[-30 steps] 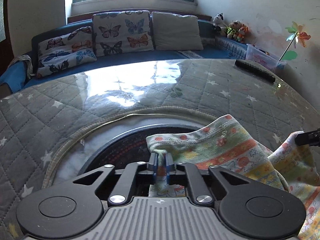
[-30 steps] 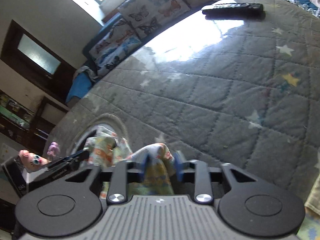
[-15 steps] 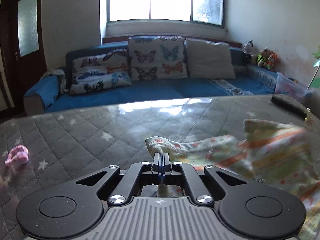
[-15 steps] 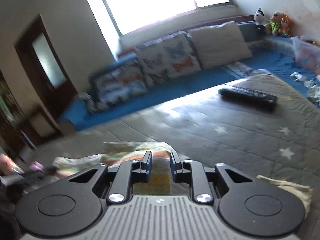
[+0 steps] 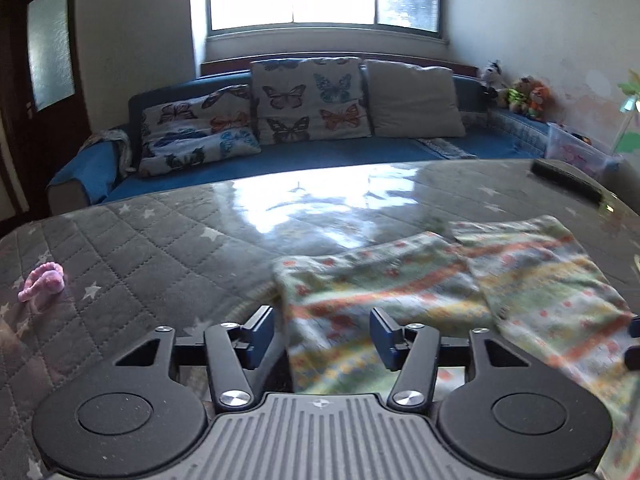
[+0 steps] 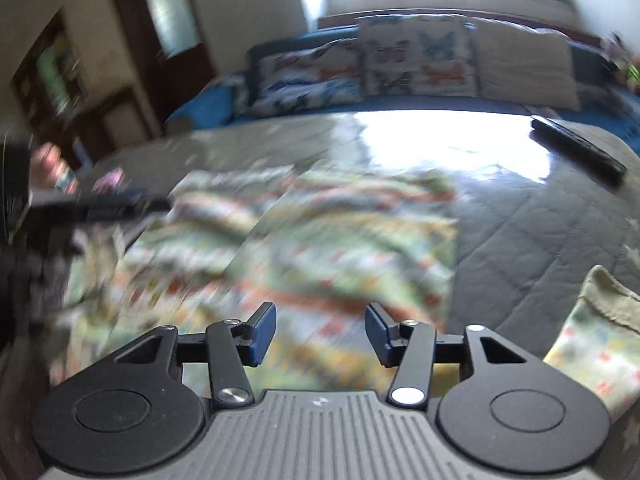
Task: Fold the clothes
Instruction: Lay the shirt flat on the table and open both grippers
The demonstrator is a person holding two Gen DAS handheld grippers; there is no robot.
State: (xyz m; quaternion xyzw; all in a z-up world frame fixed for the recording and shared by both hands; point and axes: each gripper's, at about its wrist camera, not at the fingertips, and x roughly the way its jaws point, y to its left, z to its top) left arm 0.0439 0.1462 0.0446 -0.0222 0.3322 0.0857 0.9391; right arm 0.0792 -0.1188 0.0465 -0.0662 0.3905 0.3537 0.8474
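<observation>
A small patterned garment (image 5: 460,280) with green, orange and yellow stripes lies spread on the grey quilted table cover (image 5: 160,240). My left gripper (image 5: 322,334) is open, its jaws wide apart over the garment's near left edge. In the right wrist view the same garment (image 6: 320,240) is blurred by motion. My right gripper (image 6: 320,332) is open above its near edge. The left gripper (image 6: 104,206) shows as a dark blurred shape at the left.
A black remote (image 5: 566,178) lies at the table's far right, also in the right wrist view (image 6: 576,148). A pink toy (image 5: 42,280) lies at the left. Another patterned cloth (image 6: 596,340) lies at the near right. A blue sofa with cushions (image 5: 312,100) stands behind.
Both grippers were shut on the garment and carried it over the table. Now both have opened and let it go, and it lies spread on the cover.
</observation>
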